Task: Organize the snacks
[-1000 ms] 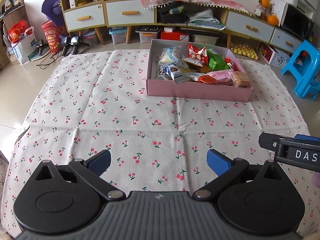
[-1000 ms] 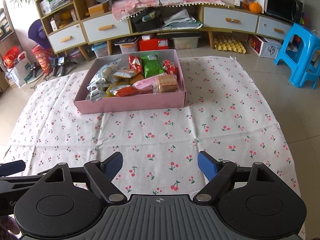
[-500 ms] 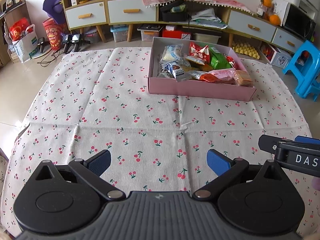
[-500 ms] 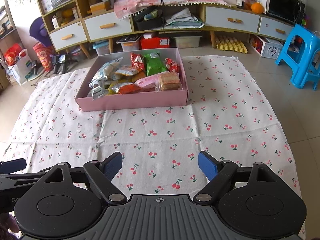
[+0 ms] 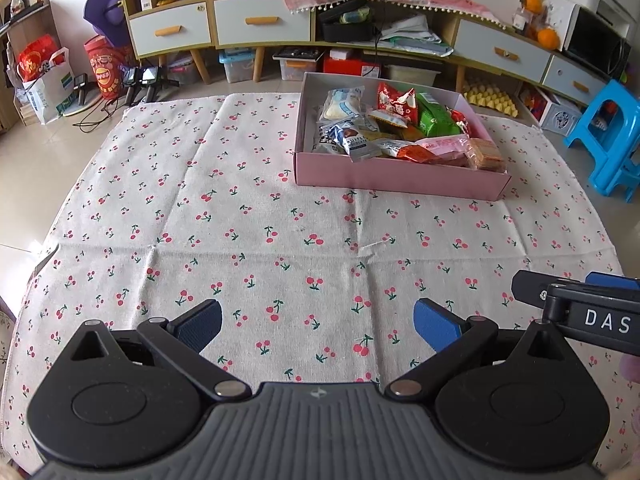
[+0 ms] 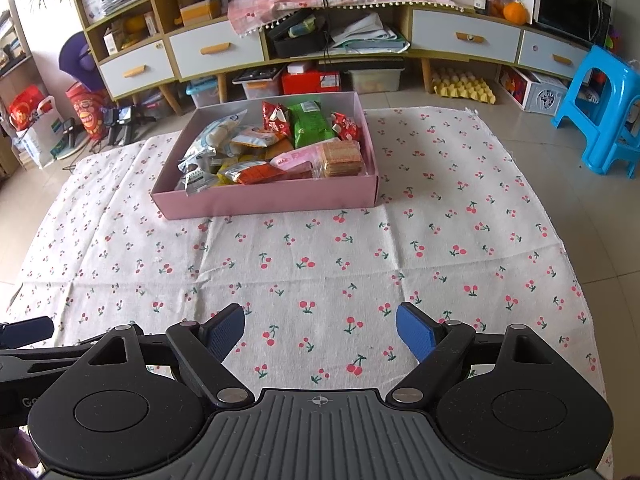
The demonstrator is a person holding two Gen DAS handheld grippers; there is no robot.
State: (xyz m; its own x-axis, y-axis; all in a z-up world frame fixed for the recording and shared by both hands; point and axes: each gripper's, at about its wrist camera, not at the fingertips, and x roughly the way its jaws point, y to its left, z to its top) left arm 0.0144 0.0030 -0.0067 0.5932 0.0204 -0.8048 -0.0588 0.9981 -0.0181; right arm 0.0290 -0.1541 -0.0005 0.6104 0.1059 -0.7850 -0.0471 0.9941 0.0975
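A pink box [image 5: 400, 178] [image 6: 264, 200] sits at the far side of the cherry-print cloth [image 5: 240, 208] [image 6: 440, 240]. It holds several snack packets: a green packet [image 5: 434, 122] [image 6: 310, 126], a red packet [image 5: 396, 104] [image 6: 276, 118], a cracker stack [image 5: 486, 154] [image 6: 344, 156] and an orange packet [image 6: 258, 172]. My left gripper [image 5: 318, 324] is open and empty, low over the near cloth. My right gripper [image 6: 320, 330] is open and empty too, beside it; it shows at the right edge of the left wrist view [image 5: 576, 304].
Low cabinets with drawers [image 5: 260, 20] [image 6: 464, 36] line the back wall, with storage bins [image 6: 312, 80] on the floor under them. A blue plastic stool [image 5: 608, 136] [image 6: 604, 108] stands at the right. Bags [image 5: 44, 76] stand at the left.
Both grippers have drawn back slightly and tilted; the box sits a little lower in both views. Both stay open and empty.
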